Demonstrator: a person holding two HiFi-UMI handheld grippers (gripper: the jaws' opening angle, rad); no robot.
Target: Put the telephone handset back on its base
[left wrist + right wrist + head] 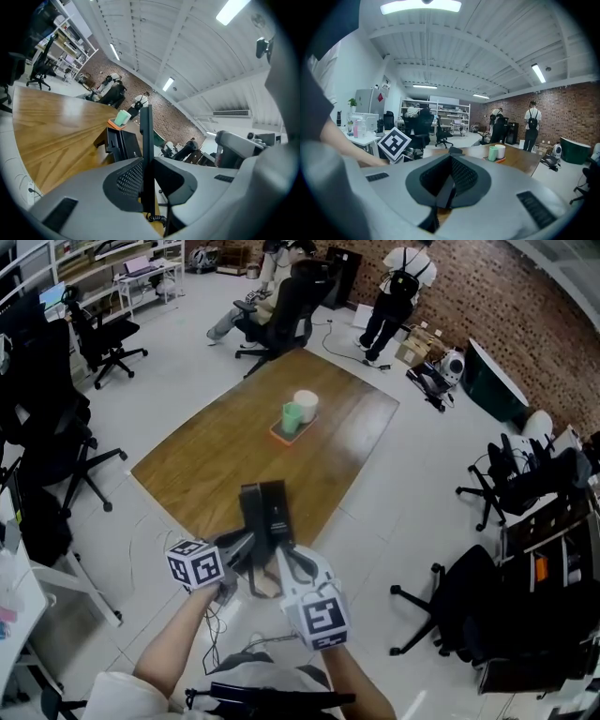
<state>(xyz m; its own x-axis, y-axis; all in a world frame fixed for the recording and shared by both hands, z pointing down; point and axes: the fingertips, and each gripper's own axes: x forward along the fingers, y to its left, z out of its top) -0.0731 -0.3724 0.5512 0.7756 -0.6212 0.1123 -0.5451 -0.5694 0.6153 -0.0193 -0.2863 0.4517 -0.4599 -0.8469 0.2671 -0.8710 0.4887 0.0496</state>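
Observation:
The black telephone base (265, 512) sits near the near edge of the wooden table (206, 460); the left gripper view has the base (123, 143) just ahead of the jaws. The black handset (146, 140) stands edge-on and upright between the pads of my left gripper (147, 183), its coiled cord (157, 218) hanging below. My left gripper (246, 554) and right gripper (286, 563) meet just short of the base. The right gripper (446, 187) also has a dark, slanted part of the handset (444, 191) pinched between its pads.
An orange tray with a green cup and a white cup (298, 413) stands mid-table. Office chairs (56, 456) surround the table, one with a seated person (272, 301) at the far end. Another person (398, 287) stands by the brick wall.

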